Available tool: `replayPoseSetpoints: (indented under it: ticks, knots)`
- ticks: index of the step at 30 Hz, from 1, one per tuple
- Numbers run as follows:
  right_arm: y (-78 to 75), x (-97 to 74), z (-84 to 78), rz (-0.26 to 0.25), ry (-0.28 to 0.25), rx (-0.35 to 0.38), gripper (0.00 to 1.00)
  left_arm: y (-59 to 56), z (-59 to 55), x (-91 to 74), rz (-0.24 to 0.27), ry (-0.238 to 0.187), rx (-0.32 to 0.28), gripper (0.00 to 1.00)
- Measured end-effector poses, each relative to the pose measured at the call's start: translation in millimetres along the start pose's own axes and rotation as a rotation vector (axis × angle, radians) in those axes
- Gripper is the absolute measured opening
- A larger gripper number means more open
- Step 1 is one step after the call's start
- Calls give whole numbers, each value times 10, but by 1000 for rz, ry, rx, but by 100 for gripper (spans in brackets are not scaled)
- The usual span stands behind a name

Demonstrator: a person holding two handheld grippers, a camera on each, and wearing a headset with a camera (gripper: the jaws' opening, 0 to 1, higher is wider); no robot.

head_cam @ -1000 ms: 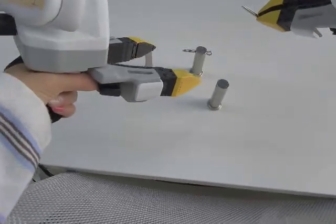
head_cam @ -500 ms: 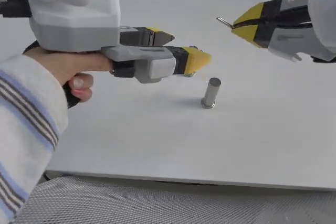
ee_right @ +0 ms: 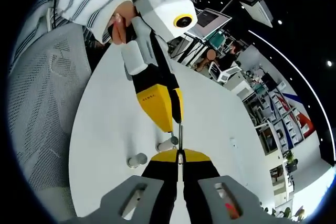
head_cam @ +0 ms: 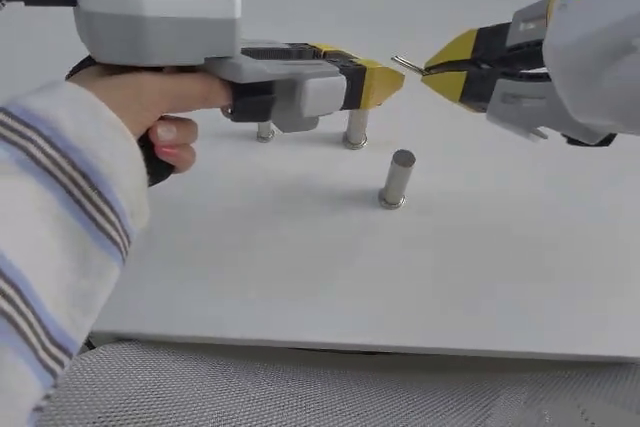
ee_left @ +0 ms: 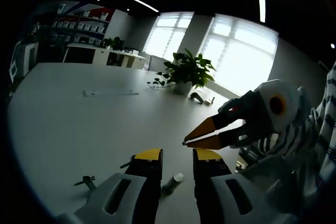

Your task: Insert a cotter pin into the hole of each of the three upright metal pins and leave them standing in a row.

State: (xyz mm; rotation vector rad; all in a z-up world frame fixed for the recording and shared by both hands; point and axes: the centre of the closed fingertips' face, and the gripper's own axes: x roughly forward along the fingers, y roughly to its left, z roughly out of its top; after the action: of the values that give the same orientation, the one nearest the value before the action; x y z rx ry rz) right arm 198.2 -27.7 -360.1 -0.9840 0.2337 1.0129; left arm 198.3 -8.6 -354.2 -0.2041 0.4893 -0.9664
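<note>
three upright metal pins to account for on the white workbench [head_cam: 500, 277]. at far left, hand [head_cam: 150, 112] in a striped sleeve [head_cam: 60, 207], wrapped round the grip of the left gripper [head_cam: 385, 85]; jaws parted by a moderate gap in the left gripper view, nothing between them, held clear above the bench. probably parked there to steady a pin or guide the part at its tips. beneath its body, rear-left metal pin [head_cam: 265, 131] and rear-middle metal pin [head_cam: 355, 133], feet on the bench, heads hidden in the head view. in the left gripper view, fitted pin [ee_left: 86, 182] with a wire across its head, so at least one judged done; cannot tell which pin it is. next, front metal pin [head_cam: 397, 179], standing alone nearer the person, head bare, out of line with the rear pair. further right, cotter pin [head_cam: 405, 65], gripped lengthwise so that its free end leads, just short of the left gripper's tips. at right, right gripper [head_cam: 432, 74], jaws closed tight on the cotter pin. next step judged: lower to a bare pin's cross hole. keep level with the hole; risk of tipping the pin.
</note>
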Motion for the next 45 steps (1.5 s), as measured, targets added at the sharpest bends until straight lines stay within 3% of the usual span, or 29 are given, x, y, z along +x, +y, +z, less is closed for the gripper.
replayPoseSetpoints:
  ticks: [5, 16, 26, 35, 42, 45]
  knots:
    - [34, -1, 32, 1, -1, -8, 0, -29, -37, 63, -17, 22, -11, 16]
    - [82, 3, 72, 11, -16, -9, 0, -88, -43, 111, -32, 21, -35, 8]
    - [91, 30, 92, 17, -19, -17, 0, -148, -54, 84, -48, 28, -55, 0]
    - [110, 22, 112, 24, -29, -10, 0, -193, -80, 45, -65, 39, -68, 0]
    - [109, 4, 135, 11, -34, -18, 0, -219, -57, 43, -56, 27, 65, 0]
    - [112, -16, 138, 13, -37, -16, 0, -207, -58, 51, -56, 33, 45, 0]
